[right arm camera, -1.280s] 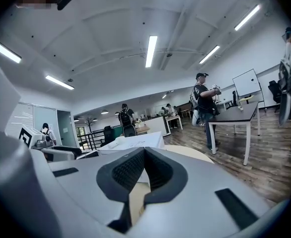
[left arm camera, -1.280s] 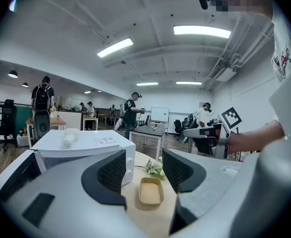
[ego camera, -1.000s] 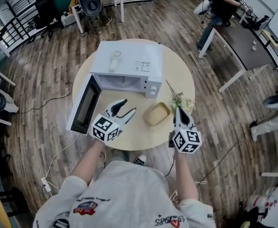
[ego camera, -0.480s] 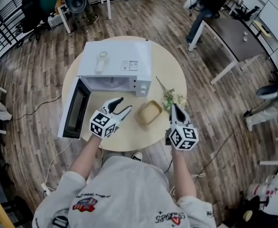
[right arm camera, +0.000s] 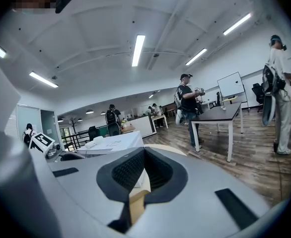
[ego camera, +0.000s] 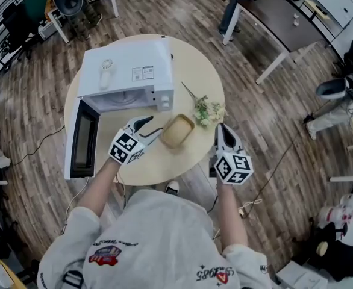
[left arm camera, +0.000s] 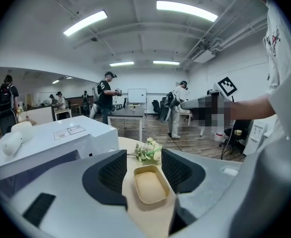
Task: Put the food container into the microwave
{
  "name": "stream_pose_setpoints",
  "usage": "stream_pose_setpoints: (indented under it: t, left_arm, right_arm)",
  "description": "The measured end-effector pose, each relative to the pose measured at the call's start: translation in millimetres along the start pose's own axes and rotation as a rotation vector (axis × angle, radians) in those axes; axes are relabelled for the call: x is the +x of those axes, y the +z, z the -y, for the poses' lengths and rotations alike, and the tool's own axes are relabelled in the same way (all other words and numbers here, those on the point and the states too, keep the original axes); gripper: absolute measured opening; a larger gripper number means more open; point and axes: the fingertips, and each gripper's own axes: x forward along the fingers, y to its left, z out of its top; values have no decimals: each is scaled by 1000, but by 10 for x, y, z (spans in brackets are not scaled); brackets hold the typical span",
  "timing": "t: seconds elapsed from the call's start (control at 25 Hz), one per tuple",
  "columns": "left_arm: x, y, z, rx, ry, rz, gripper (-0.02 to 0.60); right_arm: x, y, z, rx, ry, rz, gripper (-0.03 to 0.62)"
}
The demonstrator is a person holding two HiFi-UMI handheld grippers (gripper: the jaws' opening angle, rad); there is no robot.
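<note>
On the round table [ego camera: 162,168], the microwave door [ego camera: 80,138] stands wide open and hangs over the left edge, reaching toward the near-left part of the rim. The white microwave [ego camera: 128,71] itself sits on the far-left part of the tabletop, its open cavity facing the near edge. On its top lies a small white hand fan [ego camera: 106,67]. Just in front of the microwave, above the middle of the table, the person holds the left gripper [ego camera: 153,127]. Its two fingers are spread wide and they pinch nothing. In the left gripper view the food container [left arm camera: 146,185] appears in the gap between the two pads, but it lies flat on the table a little ahead of them, and they do not touch it. The container [ego camera: 177,131] is a shallow tan tray with no lid. It rests near the middle of the tabletop, to the right of the left gripper's tips and outside the microwave. To the right of it, close to the right edge, lies a small bunch of pale flowers [ego camera: 208,108] with its thin stem pointing toward the microwave. The right gripper [ego camera: 221,129] is held at the near-right edge, below the flowers and apart from the container. Its fingers are pressed together at the tips, with nothing between them.
</note>
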Motion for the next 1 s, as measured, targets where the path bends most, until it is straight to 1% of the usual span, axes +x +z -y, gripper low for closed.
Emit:
stream_pose_setpoints:
  t: [0.16, 0.2, 0.36, 0.44, 0.56, 0.72, 0.88, 1.0]
  left_arm:
    - [208, -179, 119, 56, -66, -76, 216]
    - [256, -244, 142, 80, -79, -100, 216]
    - [419, -549, 215, 255, -139, -233, 216]
    - [494, -677, 271, 327, -181, -280, 216]
    - [608, -889, 335, 410, -239, -343, 216]
    - [721, -1232, 408, 522, -298, -441, 216]
    - [840, -1453, 518, 620, -357, -501, 215]
    - [914, -1621, 621, 716, -410, -549, 207]
  right_arm:
    - [-195, -72, 170, 19, -49, 0, -7]
    - [-233, -85, 208, 19, -58, -1, -6]
    - [-395, -90, 405, 44, -113, 14, -7]
    - [-482, -91, 506, 50, -141, 16, -8]
    - [-572, -97, 627, 49, -175, 16, -8]
    - [-679, -131, 722, 54, -209, 18, -8]
    - [-706, -152, 747, 60, -223, 17, -8]
    - [-736, -174, 761, 64, -234, 14, -6]
